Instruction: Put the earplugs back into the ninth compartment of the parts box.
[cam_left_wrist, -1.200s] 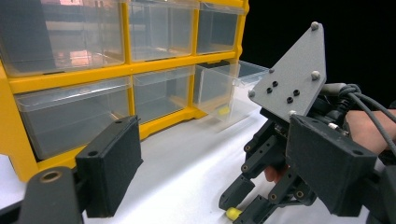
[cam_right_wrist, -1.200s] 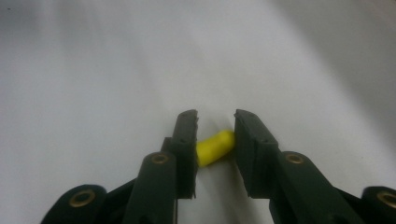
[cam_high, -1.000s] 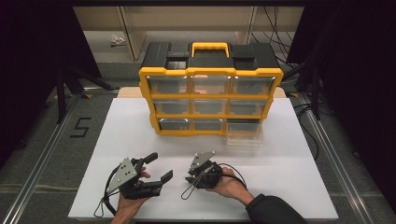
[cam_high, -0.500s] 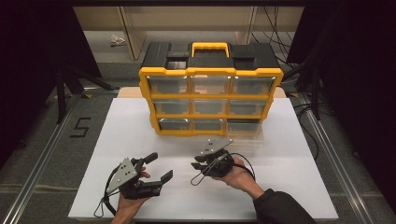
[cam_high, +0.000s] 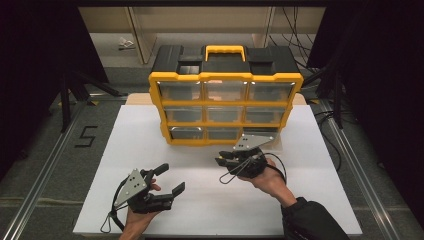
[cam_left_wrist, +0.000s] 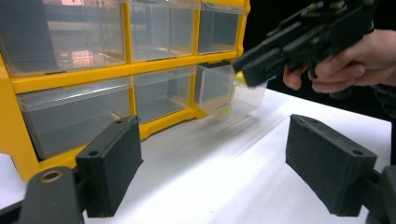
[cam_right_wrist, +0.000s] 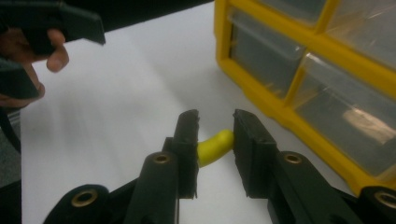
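At lower centre of the right gripper view, a small yellow curved piece (cam_right_wrist: 215, 146) is being pinched by the right gripper (cam_right_wrist: 215, 140) near the pulled-out clear drawer (cam_left_wrist: 229, 93), where it could be dropped from so slight a hold, while the left gripper (cam_high: 167, 180) is being held open and empty.

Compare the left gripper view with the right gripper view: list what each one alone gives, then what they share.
Left gripper view: its own jaws spread wide, the pulled-out clear drawer at the organizer's bottom row, and the right gripper seen from outside.

Right gripper view: its own jaws pinching a small yellow piece, and the left hand farther off.

Both: the yellow organizer with its clear drawers, and the white tabletop.
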